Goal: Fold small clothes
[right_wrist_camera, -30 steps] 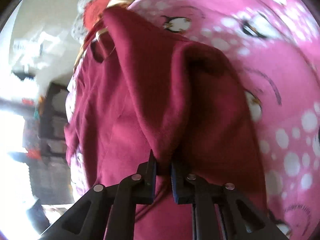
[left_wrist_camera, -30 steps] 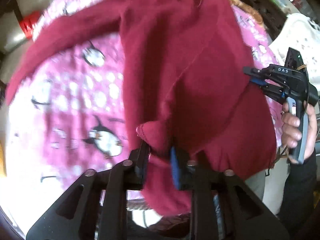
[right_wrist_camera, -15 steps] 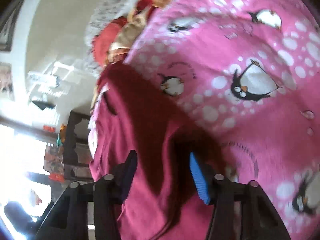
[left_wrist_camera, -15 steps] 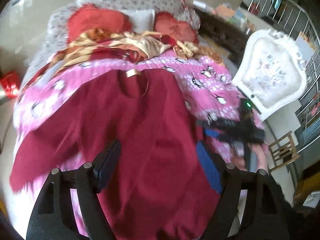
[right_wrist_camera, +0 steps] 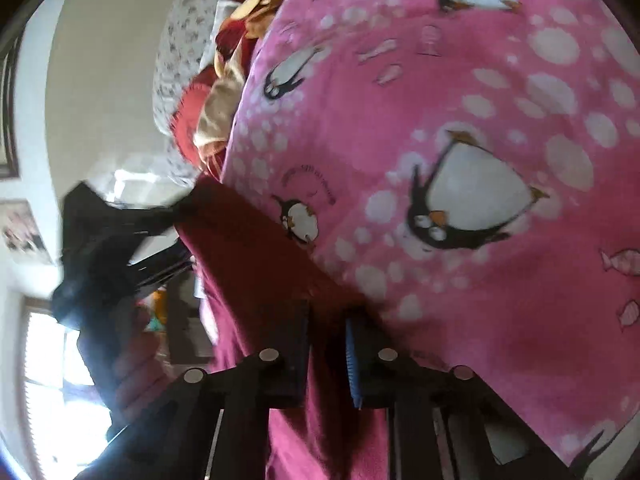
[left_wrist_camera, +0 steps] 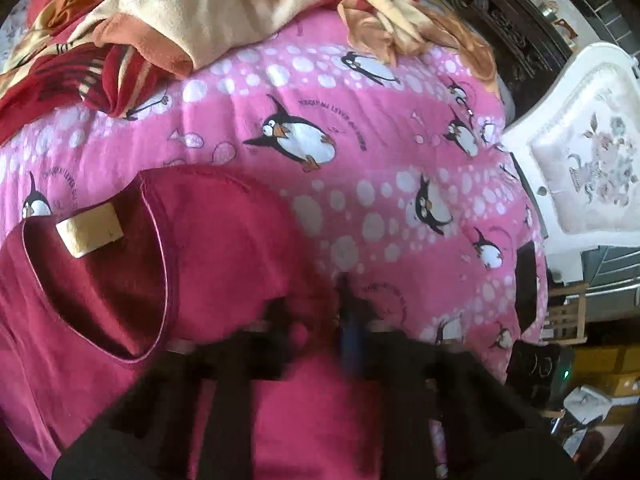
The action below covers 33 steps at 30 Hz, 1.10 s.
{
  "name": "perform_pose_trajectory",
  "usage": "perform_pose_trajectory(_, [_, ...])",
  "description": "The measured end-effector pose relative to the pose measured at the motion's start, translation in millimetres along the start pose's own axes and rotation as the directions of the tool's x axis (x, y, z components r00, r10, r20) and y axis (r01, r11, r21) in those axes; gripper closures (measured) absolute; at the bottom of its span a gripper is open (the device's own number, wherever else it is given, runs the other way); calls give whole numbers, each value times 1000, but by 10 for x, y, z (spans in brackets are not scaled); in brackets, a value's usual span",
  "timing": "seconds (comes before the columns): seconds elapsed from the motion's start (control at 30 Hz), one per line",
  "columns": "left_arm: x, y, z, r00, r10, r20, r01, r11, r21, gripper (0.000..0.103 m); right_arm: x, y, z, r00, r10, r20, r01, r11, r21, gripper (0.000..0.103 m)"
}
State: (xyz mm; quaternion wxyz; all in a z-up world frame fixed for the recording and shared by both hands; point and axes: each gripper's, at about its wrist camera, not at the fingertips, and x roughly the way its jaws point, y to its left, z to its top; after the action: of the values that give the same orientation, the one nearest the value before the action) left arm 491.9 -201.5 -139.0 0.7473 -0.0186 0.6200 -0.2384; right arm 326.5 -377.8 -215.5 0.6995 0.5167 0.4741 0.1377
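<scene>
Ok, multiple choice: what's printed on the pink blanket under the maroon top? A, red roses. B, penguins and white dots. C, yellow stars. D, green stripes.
B: the pink blanket shows black-and-white penguins among white dots around the maroon top, and the same pattern fills the right wrist view.
</scene>
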Motion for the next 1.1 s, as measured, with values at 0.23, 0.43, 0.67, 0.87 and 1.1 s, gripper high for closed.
perform_pose_trajectory(0.23, [-195,-154,322,988,-100,118,98,995,23,93,-213,-196,-39,987,150,63,-150,989,8,90])
perform_pose_trajectory(0.43, [209,-80,338,993,-29,114,29,1000,1,93,-169,-226,-57,997,19,76,-17,1000,-21,92])
perform_pose_trajectory(0.67, [-301,-72,-95,966,147,213,-155,988,23,77,-120,-153,-57,998,-29,50,32,998,-55,92])
perform_pose_trajectory(0.87, [-1095,393,-1366,944,147,296,-127,988,-85,39,-655,430,-563,931,-272,242,320,929,-188,22])
perform_pose_trajectory(1.1, [-1663,1059,-3057,920,228,320,-130,945,-301,39,-682,992,-1464,959,-227,167,274,890,-365,22])
